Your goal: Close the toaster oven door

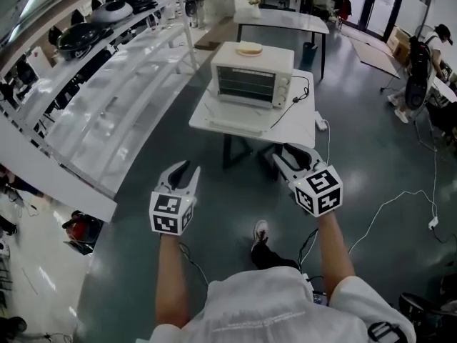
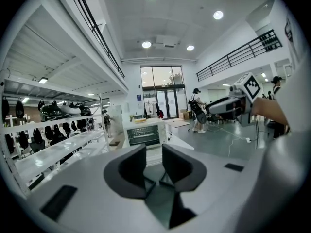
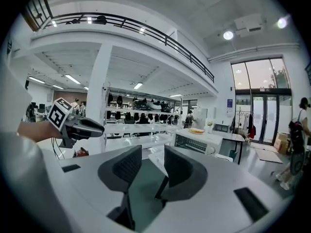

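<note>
Right in front of us, over the dark grey floor [image 1: 228, 191], we hold the left gripper [image 1: 184, 170] and the right gripper [image 1: 289, 156]. Both have their jaws a fair way apart, and nothing is between them. Each one carries a white cube with black square marks [image 1: 171, 213]; those are patterns, not words.

Farther off stands a white square table [image 1: 300, 123]. On it sits the cream metal toaster oven [image 1: 250, 73], well apart from both grippers. Its door [image 1: 239, 123] looks dropped down flat in front, and we can see the wire racks inside. A flat yellow round thing [image 1: 249, 48] lies on top of the oven.

We think we must first walk up to the table. Then we should slide one gripper under the door's front edge and lift it slowly until it is shut, without pushing the oven back.

We can read no brand or writing anywhere.
</note>
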